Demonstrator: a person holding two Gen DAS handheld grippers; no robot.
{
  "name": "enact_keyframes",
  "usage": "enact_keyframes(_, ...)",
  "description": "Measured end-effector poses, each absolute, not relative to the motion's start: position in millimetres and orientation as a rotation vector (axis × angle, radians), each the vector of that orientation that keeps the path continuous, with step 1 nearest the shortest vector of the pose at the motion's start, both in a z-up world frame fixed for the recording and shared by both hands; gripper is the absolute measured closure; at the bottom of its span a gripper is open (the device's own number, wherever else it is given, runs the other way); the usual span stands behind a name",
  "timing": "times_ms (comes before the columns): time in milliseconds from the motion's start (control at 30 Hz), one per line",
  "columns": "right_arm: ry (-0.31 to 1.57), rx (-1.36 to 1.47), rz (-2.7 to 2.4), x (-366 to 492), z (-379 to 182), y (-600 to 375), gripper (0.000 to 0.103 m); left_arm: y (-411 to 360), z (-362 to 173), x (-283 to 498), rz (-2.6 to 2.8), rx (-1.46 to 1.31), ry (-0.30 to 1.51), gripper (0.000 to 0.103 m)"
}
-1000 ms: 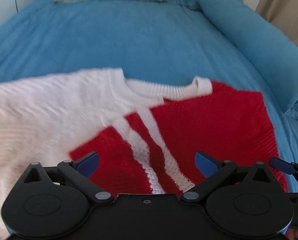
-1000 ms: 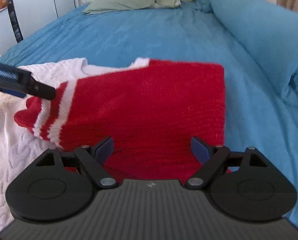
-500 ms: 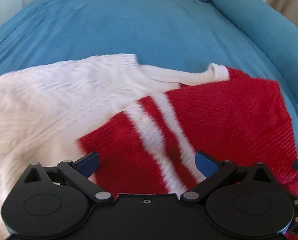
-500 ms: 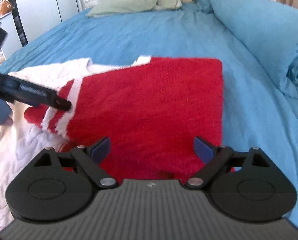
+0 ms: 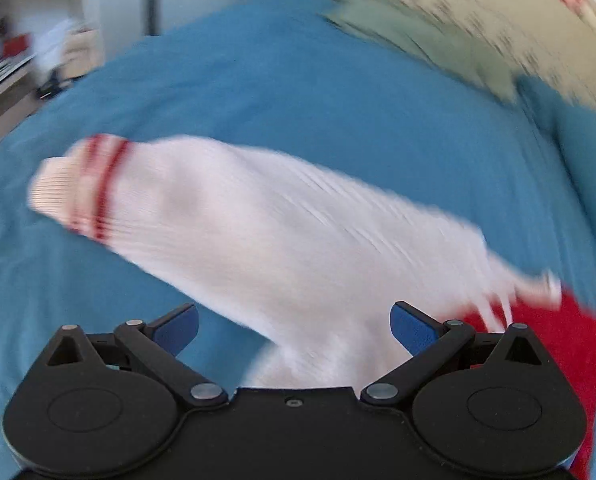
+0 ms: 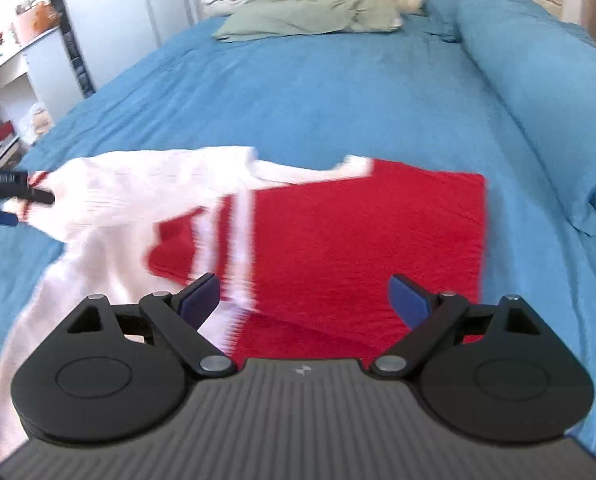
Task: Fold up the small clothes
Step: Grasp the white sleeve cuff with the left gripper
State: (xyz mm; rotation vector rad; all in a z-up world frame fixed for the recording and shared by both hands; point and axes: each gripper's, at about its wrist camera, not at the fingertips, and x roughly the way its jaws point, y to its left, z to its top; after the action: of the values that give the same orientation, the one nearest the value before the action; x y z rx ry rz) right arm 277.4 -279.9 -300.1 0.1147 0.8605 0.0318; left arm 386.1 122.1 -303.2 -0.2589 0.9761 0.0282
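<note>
Now that the left gripper point(image 5: 294, 328) has swung toward the white sleeve point(image 5: 226, 216), both grippers gape empty; that sleeve's fold comes next.

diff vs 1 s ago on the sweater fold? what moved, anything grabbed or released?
The left gripper swung off the red front toward the white sleeve with the red-striped cuff, which now lies stretched out to the left on the blue bedspread. Nothing grabbed: both it and the right gripper stay open. The red and white knit sweater's folded red panel and the green pillow are unchanged.
</note>
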Motion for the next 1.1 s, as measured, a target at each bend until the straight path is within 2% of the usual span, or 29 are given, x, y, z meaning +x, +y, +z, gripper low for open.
enact_keyframes(233, 0.921, 0.087, 0.156, 313.6, -300.1, -195.7, 0.000, 233.4, -302.1, 403.4, 0.139, -0.440, 0.895, 0.000)
enact_keyframes(500, 0.922, 0.126, 0.241, 344.5, -325.3, -118.8, 0.000, 315.2, -348.7, 412.3, 0.221, -0.783, 0.808, 0.002)
enact_keyframes(767, 0.926, 0.082, 0.327, 357.8, -359.6, -69.5, 0.000, 353.8, -394.8, 424.3, 0.256, -0.951, 0.779, 0.012)
enact_keyframes(1100, 0.914, 0.070, 0.367, 375.5, -380.5, -34.5, 0.000, 355.4, -403.8, 440.5, 0.264, -0.876, 0.749, 0.012)
